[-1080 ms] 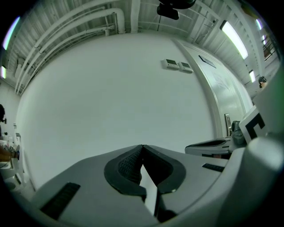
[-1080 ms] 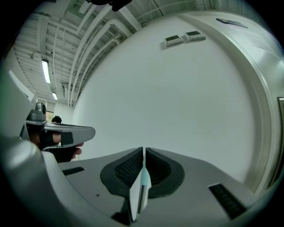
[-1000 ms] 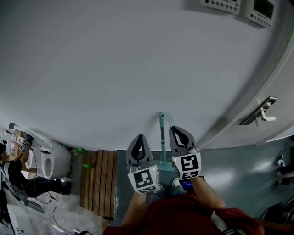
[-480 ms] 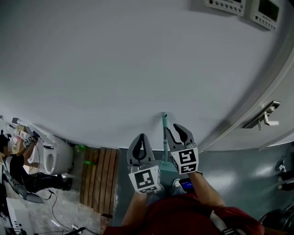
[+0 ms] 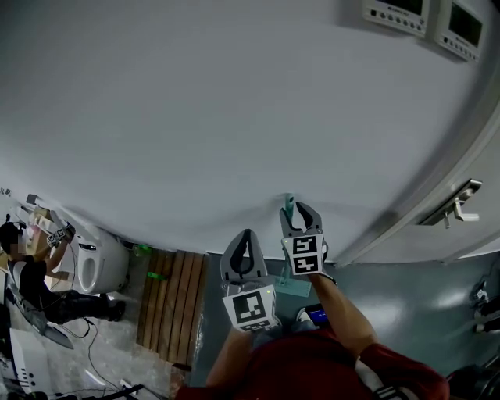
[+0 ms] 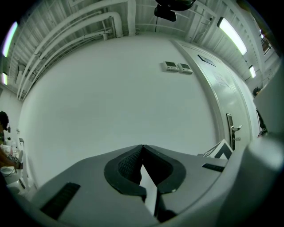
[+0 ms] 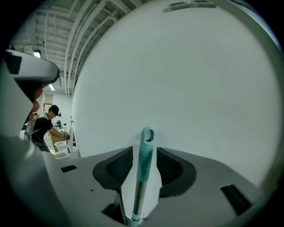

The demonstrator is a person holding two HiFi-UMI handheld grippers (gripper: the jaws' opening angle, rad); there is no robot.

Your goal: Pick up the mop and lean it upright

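Right tool: opening, spread to either side of the mop handle, pads clear of it. Mop: upright between those jaws, teal grip end close to the white wall. Left tool: pressed together, empty, just beside the right tool.

A wide white wall fills most of the head view. Two small control panels hang high on it at the right. Beside the wall stands a pale door with a metal handle. The floor is grey, and a wooden slatted board lies on it at the left. Long lamps and white pipes run along the ceiling.
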